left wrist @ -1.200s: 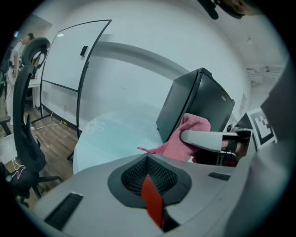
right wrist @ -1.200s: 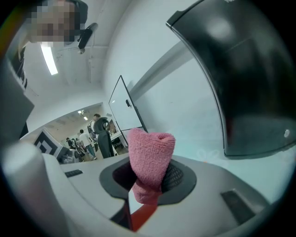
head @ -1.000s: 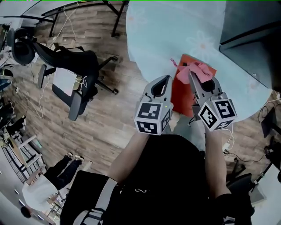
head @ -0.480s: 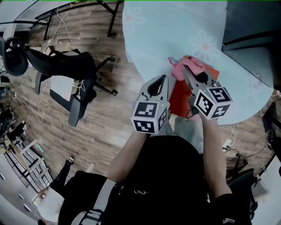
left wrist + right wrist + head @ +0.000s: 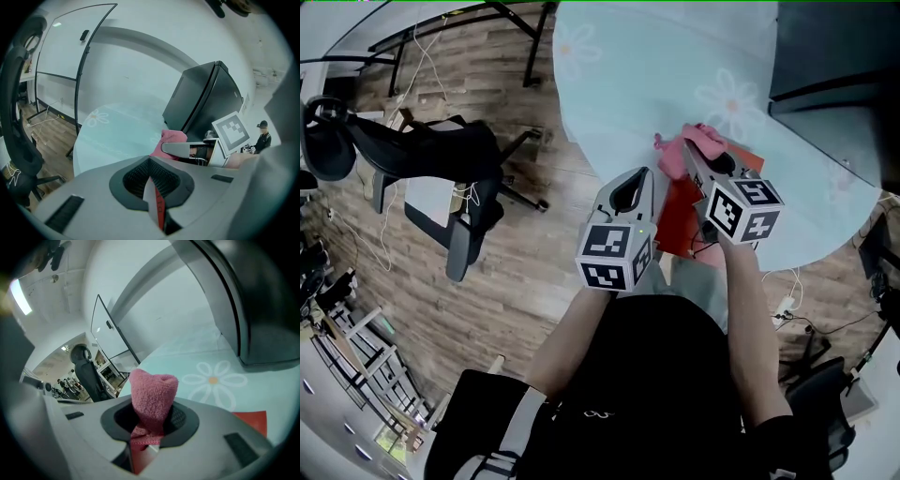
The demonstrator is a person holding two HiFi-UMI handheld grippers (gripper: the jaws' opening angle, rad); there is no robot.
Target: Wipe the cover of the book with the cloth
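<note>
A red book (image 5: 680, 217) lies flat near the front edge of the pale blue table (image 5: 637, 84). My right gripper (image 5: 698, 161) is shut on a pink cloth (image 5: 692, 142), and the bunched cloth hangs over the book's far end. In the right gripper view the cloth (image 5: 152, 392) sticks up between the jaws of the right gripper (image 5: 150, 405), with a corner of the book (image 5: 253, 420) lower right. My left gripper (image 5: 630, 187) hovers just left of the book, jaws shut. In the left gripper view of the left gripper (image 5: 150, 161), a thin red strip shows in the seam.
A black box (image 5: 834, 56) stands at the table's far right and shows as (image 5: 206, 101) ahead of the left gripper. A black office chair (image 5: 441, 159) stands on the wooden floor to the left. White flower prints (image 5: 727, 98) mark the tablecloth.
My right gripper has slid the pink cloth a little leftward and farther along the book. The left gripper has stayed beside the book.
</note>
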